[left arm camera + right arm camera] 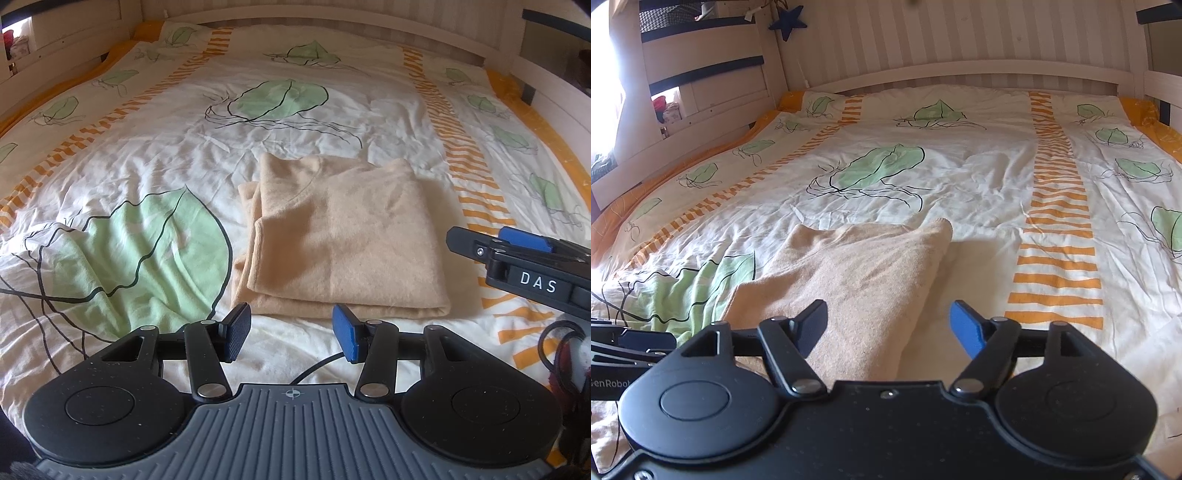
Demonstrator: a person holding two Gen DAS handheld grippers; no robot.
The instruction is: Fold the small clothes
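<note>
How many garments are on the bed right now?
1: a beige folded garment lies on the duvet, just ahead of the open left gripper. Anything folded inside it would be hidden.

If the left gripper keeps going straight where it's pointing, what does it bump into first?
Probably the folded beige garment. The left gripper is open with nothing between its jaws, aimed down at the near edge of it. A bare strip of bedcover lies before it, so it might touch that first.

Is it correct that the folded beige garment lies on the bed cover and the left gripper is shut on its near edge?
Not quite. The folded beige garment does lie on the bed cover, but the left gripper is open and short of its near edge, nothing between the pads, as the left wrist view shows.
</note>
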